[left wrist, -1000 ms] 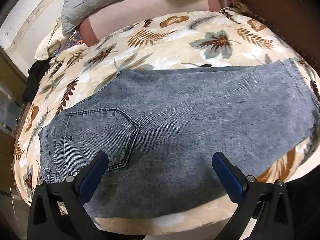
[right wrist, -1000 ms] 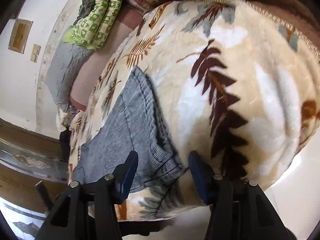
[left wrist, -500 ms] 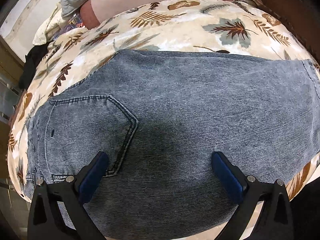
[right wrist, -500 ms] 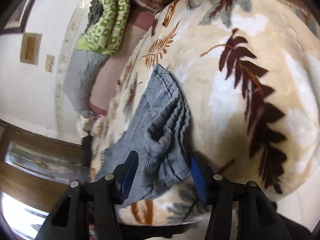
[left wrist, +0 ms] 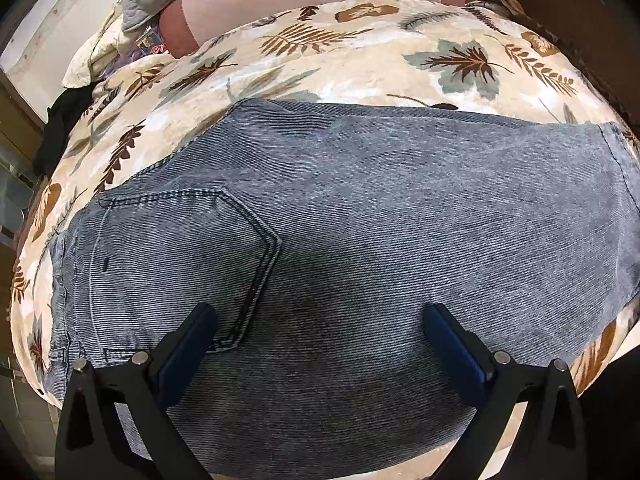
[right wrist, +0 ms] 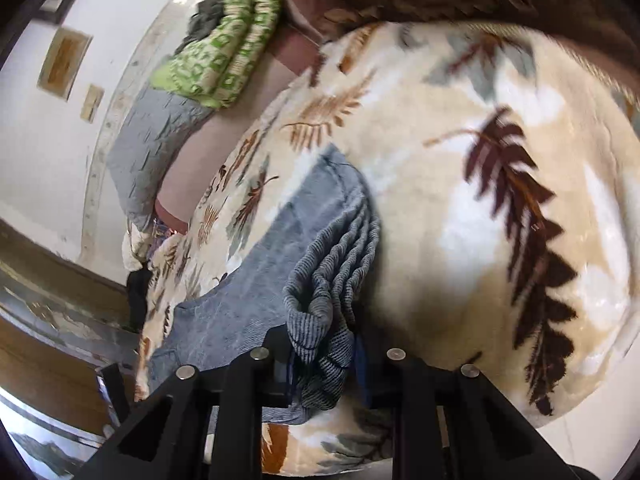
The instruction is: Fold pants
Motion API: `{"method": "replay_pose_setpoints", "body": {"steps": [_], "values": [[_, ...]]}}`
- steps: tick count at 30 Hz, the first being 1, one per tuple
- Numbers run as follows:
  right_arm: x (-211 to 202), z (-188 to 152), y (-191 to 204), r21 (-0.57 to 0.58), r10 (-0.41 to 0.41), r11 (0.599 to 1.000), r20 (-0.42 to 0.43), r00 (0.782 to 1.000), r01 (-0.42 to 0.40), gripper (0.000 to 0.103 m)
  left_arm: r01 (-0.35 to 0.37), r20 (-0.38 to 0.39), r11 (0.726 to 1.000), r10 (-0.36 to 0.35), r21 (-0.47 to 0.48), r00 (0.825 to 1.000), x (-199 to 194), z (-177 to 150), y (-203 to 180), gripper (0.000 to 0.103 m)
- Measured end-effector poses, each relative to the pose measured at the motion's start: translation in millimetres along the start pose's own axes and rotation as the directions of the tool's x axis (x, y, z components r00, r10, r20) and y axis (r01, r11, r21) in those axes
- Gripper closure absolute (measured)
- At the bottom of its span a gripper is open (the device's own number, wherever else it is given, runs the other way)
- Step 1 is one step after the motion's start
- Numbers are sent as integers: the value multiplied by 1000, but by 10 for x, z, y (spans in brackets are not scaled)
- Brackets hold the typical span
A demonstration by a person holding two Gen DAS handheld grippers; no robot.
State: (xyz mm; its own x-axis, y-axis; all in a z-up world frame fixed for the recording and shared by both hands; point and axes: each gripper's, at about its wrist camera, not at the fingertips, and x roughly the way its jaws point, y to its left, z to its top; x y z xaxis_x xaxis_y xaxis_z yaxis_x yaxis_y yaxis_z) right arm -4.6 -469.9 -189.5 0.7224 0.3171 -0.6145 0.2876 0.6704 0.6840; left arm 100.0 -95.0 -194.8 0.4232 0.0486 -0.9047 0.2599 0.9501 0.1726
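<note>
Over the bed's plush leaf-print blanket (left wrist: 360, 56), the left gripper (left wrist: 320, 332) has sunk closer to the flat, ribbed grey-blue pants (left wrist: 380, 208), its fingers spread wide and empty beside the stitched back pocket (left wrist: 180, 256). Seen from the right wrist, the right gripper (right wrist: 324, 364), open a second ago, is closing its fingers on the bunched, rippled hem, so the fold can likely begin.

A home bedroom: leaf-print blanket (left wrist: 360, 52) over a bed, pillows (right wrist: 152, 148) behind.
</note>
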Motion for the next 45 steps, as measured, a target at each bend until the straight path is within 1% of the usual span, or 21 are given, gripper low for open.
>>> {"method": "replay_pose_setpoints", "body": {"steps": [3,6,8,10,13,15,16,18,20,22,24,25,26,27,28,31,33,35,39,41,45], "values": [[-5,-2,190,-26,8,1000,12,1000,-8,80,-7,-3,1000,7,-13,1000,-11,-12,84,0],[23,-13,349,-67,-52,996,15,999,53,80,-13,-5,999,13,-51,1000,-15,-12,210,0],[53,-10,315,-58,-71,996,17,997,72,80,-10,-24,998,9,-63,1000,12,7,235,0],[65,-7,224,-22,-80,997,17,997,80,80,-12,-13,999,11,-40,1000,-15,30,172,0],[33,16,43,61,-52,997,7,999,51,80,-11,36,1000,10,25,999,-93,103,-20,0],[32,27,6,62,-81,995,-4,997,81,79,-14,42,999,12,45,999,-74,146,-117,0],[33,25,-23,68,-91,994,-13,996,91,76,-17,40,998,14,59,999,-28,177,-188,0],[38,24,-107,96,-76,992,-33,997,79,73,-34,29,996,31,78,999,74,203,-280,0],[36,37,-199,136,-56,989,-35,998,60,61,-41,55,997,38,65,998,91,224,-298,0],[55,45,-268,170,-30,985,-41,999,37,57,-44,48,997,41,57,998,87,232,-297,0],[93,42,-281,174,-11,985,-48,999,19,57,-51,43,996,49,67,998,59,252,-309,0],[91,43,-255,154,-20,988,-36,999,25,58,-55,56,996,51,74,997,25,263,-318,0],[86,42,-221,132,-31,991,-26,999,35,69,-53,72,996,48,71,996,-18,262,-327,0],[83,38,-173,104,-41,994,-20,999,43,79,-51,80,997,46,66,996,-33,269,-317,0],[76,34,-122,76,-54,996,-15,998,55,79,-47,78,997,43,56,996,-49,279,-297,0],[15,-14,140,-52,-130,990,42,991,132,81,-36,69,999,33,34,997,-80,271,-237,0],[2,-31,269,-90,-154,983,58,986,159,81,-40,70,999,38,25,997,-103,246,-181,0],[8,-43,402,-126,-164,977,58,985,170,81,-30,54,1000,30,1,998,-105,223,-80,0],[44,-107,787,-223,-152,961,54,987,160,81,-7,48,998,11,-63,999,-151,163,121,0],[109,-168,987,-260,-135,955,32,990,139,81,-1,53,995,7,-98,999,-187,135,247,0],[337,-341,1387,-339,-116,935,-20,993,103,81,-9,78,991,19,-131,997,-279,90,442,0]]}}
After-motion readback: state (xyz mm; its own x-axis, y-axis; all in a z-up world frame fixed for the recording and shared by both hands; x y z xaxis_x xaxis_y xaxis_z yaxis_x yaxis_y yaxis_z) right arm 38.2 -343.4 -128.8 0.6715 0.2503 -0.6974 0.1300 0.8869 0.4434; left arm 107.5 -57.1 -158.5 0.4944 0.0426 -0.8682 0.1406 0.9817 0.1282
